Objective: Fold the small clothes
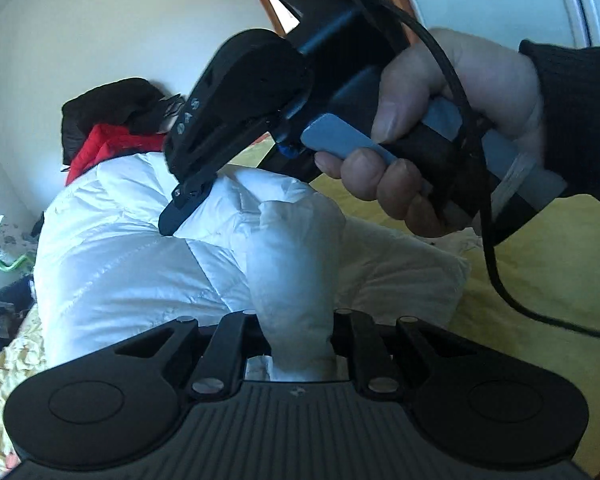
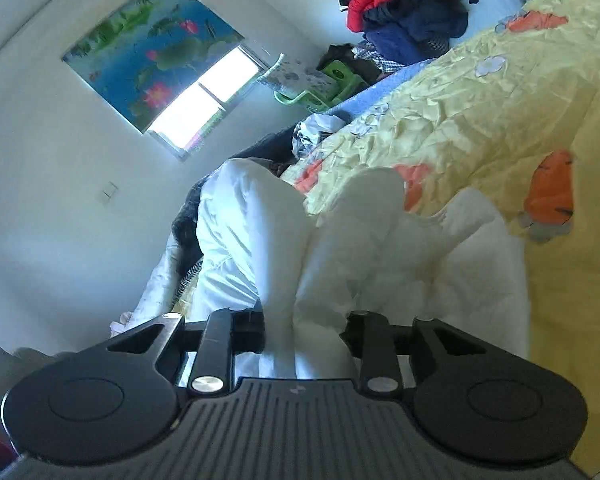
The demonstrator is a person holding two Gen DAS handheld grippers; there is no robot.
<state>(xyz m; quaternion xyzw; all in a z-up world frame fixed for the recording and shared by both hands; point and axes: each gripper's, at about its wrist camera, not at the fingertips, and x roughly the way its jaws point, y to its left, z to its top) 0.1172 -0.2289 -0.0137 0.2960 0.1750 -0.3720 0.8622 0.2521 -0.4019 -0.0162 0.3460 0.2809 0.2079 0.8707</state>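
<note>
A white quilted puffer garment (image 1: 132,248) lies on the yellow floral bedspread (image 1: 540,280). My left gripper (image 1: 298,344) is shut on a bunched white part of it, which rises from between the jaws. In the left wrist view the right gripper (image 1: 188,204), held in a hand, points down onto the same garment. In the right wrist view my right gripper (image 2: 306,332) is shut on a fold of the white garment (image 2: 364,248), lifted above the bedspread (image 2: 480,112). The fingertips of both are hidden in the fabric.
A pile of red, black and navy clothes (image 2: 404,4) sits at the far end of the bed; it also shows in the left wrist view (image 1: 112,120). A green stool (image 2: 320,88) and a window (image 2: 204,100) are by the wall. A black cable (image 1: 500,264) hangs from the right gripper.
</note>
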